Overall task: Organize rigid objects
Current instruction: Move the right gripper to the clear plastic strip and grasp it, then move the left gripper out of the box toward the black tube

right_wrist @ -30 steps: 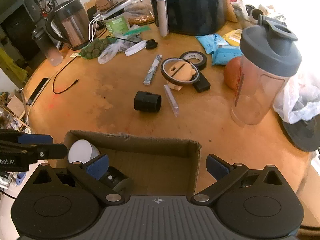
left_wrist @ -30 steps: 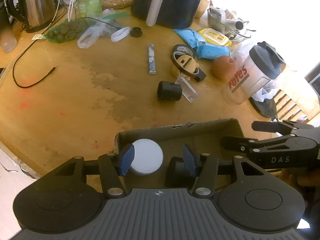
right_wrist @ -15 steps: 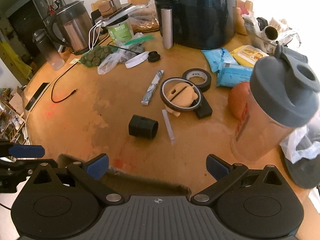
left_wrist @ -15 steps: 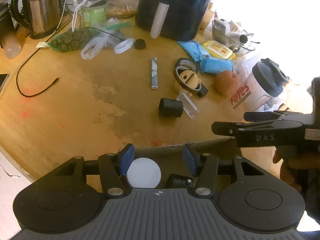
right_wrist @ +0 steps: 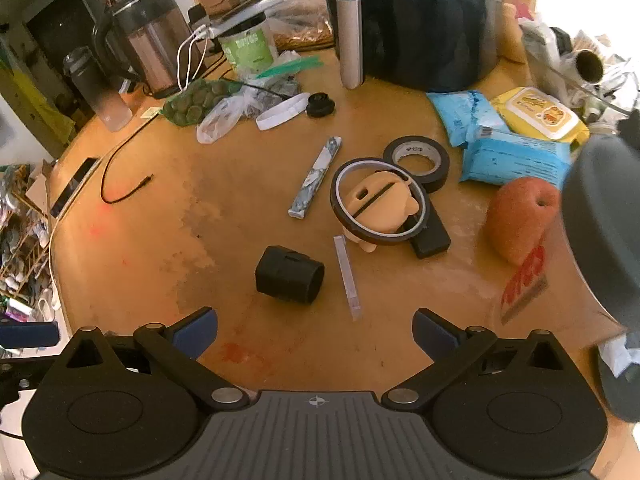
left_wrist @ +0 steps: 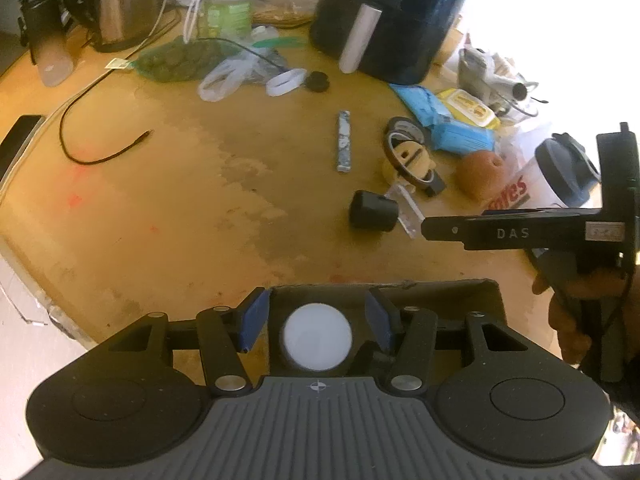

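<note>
A brown cardboard box (left_wrist: 452,292) sits at the near table edge with a white round container (left_wrist: 317,338) inside it. My left gripper (left_wrist: 316,322) hovers open above the box, its blue pads either side of the white container without touching it. My right gripper (right_wrist: 314,330) is open and empty above the table, just short of a black cylinder (right_wrist: 289,274) and a clear plastic strip (right_wrist: 347,276). In the left wrist view the right gripper's side (left_wrist: 520,232) shows near the black cylinder (left_wrist: 374,210).
An orange toy inside a tape ring (right_wrist: 378,202), a black tape roll (right_wrist: 416,158), a marbled stick (right_wrist: 316,176), a reddish fruit (right_wrist: 520,218) and a shaker bottle (right_wrist: 600,232) lie ahead. A black air fryer (right_wrist: 416,16), kettle (right_wrist: 148,40), blue packets (right_wrist: 508,152) and a cable (right_wrist: 120,188) crowd the back.
The right gripper has moved forward off the box toward the black cylinder. The left gripper has drawn back and up, with the white container now centred between its open pads.
</note>
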`<state>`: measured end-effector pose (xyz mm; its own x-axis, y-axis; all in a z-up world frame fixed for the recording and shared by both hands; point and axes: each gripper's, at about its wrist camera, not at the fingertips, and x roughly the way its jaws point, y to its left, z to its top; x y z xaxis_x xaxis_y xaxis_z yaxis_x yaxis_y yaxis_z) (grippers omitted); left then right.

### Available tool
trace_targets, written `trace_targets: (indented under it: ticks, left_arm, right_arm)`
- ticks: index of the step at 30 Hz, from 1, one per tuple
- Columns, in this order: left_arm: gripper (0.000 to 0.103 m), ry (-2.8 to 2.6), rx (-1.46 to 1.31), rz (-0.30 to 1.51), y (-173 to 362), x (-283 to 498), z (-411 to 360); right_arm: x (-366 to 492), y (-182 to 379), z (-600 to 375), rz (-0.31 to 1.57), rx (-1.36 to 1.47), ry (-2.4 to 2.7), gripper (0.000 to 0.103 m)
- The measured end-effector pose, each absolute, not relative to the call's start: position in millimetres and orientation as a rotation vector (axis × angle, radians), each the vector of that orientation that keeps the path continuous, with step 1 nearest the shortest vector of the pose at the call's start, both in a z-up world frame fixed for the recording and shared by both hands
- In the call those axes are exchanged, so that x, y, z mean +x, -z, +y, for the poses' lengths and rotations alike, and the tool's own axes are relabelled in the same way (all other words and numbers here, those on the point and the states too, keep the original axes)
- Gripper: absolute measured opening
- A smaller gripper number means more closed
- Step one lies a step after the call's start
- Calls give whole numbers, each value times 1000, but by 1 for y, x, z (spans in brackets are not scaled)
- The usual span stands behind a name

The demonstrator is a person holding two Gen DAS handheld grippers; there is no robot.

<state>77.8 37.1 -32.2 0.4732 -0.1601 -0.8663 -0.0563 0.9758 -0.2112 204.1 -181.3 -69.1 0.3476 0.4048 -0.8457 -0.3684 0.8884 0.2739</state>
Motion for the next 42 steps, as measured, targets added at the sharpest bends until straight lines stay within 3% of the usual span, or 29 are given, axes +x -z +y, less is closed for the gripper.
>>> trace_targets:
  ticks: [10,15,19,21,32,34,42]
  left_arm:
    - [53,15,-255,1080,35,74,52]
    - [53,-12,-274,1080,36,73,59]
    - [53,-33,-285,1080,36,71,65]
    - [53,-42,-287,1081,36,70,67]
    - [53,-71,-297,1083,36,68,74]
    - [53,-68,-294,1081,35,69,74]
    - [53,-45,-278,1077,34,70,68]
  right_arm:
    - [228,90,-166,1128,-43,-501,87]
    - [241,103,-161,1151,-100,-488,64]
    - [249,113,-157,1165,-122,-494,56]
    - [253,118,-154,1177,-134,-489,41]
    - [262,136,-144,1200,-164,-503,20]
    - [263,137,-142,1198,-175,-501,11]
    - [255,129,-142,1171,-179,-528,10]
